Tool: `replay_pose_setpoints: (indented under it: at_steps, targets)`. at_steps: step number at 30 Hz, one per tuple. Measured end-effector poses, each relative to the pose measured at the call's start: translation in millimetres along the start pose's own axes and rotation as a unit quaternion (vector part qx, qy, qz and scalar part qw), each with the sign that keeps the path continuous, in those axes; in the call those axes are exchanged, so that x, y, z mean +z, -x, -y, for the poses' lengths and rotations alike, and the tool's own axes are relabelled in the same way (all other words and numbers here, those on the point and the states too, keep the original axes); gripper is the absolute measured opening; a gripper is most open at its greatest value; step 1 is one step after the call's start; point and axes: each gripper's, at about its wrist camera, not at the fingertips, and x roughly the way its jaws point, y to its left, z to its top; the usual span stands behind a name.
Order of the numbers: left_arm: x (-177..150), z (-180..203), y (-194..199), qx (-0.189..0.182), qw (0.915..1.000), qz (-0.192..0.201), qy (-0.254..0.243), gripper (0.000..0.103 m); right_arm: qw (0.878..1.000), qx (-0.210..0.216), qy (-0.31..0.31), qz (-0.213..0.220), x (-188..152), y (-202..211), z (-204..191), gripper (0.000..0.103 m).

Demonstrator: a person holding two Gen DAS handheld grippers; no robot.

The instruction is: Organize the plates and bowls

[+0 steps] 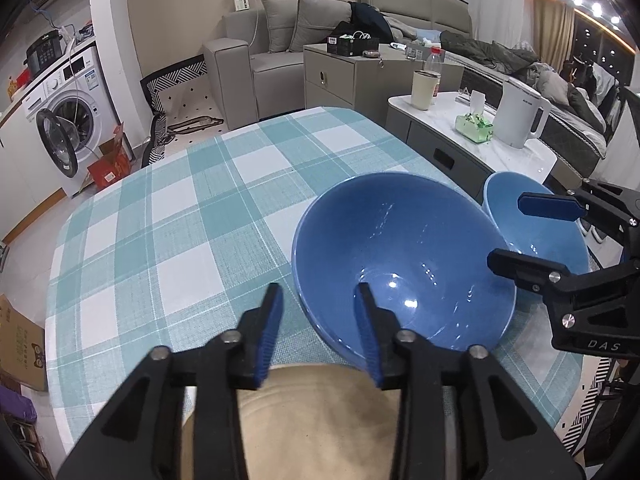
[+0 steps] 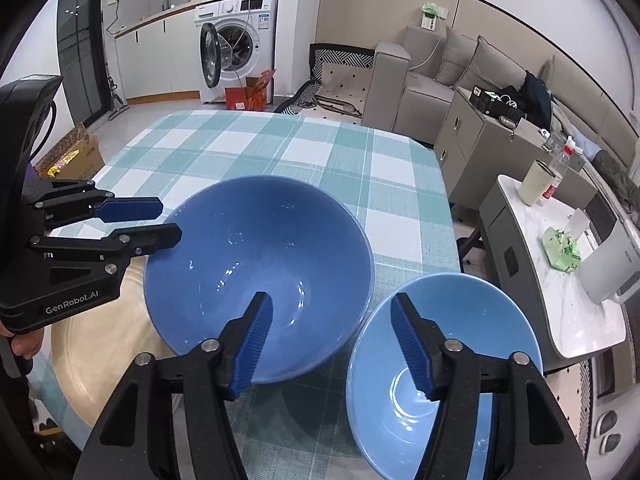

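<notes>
Your left jaws (image 1: 318, 292) stand partly open, gripping nothing: the near rim of the large blue bowl (image 1: 404, 256) sits between the pads, untouched, with a beige plate (image 1: 320, 412) just beneath them. Your right jaws (image 2: 332, 304) stand wider, also empty; one pad hangs over the large bowl, the other over the small light-blue bowl (image 2: 440, 368). Both bowls rest side by side on the checked tabletop (image 2: 280, 148).

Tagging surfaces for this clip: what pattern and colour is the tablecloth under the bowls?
The tablecloth is a teal-and-white check, seen best in the right wrist view.
</notes>
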Motion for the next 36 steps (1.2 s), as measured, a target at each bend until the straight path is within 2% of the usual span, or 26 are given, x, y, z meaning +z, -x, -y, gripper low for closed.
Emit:
replay_pose_setpoints:
  at_steps: [3, 6, 7, 8, 10, 11, 12, 17, 27, 36]
  targets:
    - [1, 0, 7, -0.003, 1.0, 0.009, -0.001, 0.05, 1.0, 0.006, -0.011, 0.011, -2, 6, 6, 0.082]
    - [2, 1, 10, -0.004, 0.9999, 0.012, 0.0, 0.052, 0.999, 0.004, -0.035, 0.032, -4, 14, 13, 0.088]
    - [3, 1, 11, -0.006, 0.9999, 0.013, 0.001, 0.052, 0.998, 0.003, -0.043, 0.036, -5, 16, 16, 0.093]
    - [3, 1, 12, -0.008, 0.9999, 0.014, 0.004, 0.056, 0.998, 0.0, -0.052, 0.041, -7, 19, 19, 0.096]
    - [4, 0, 13, -0.01, 0.9997, 0.018, 0.009, 0.079, 0.996, -0.001, -0.066, 0.055, -10, 25, 25, 0.1]
    - [4, 0, 15, -0.009, 0.9996, 0.025, 0.013, 0.097, 0.996, -0.001, -0.073, 0.059, -12, 27, 28, 0.1]
    - [4, 0, 17, -0.01, 0.9992, 0.035, 0.018, 0.103, 0.995, 0.002, -0.08, 0.063, -15, 31, 31, 0.101]
    - [9, 1, 22, -0.043, 0.9976, 0.045, 0.032, 0.103, 0.99, 0.011, -0.119, 0.08, -31, 47, 49, 0.102]
    - [21, 28, 20, -0.045, 0.9979, 0.046, 0.012, 0.103, 0.974, 0.008, -0.197, 0.112, -80, 76, 86, 0.102]
    - [36, 64, 10, -0.057, 0.9974, 0.042, -0.01, 0.103, 0.963, -0.017, -0.242, 0.115, -95, 91, 119, 0.102]
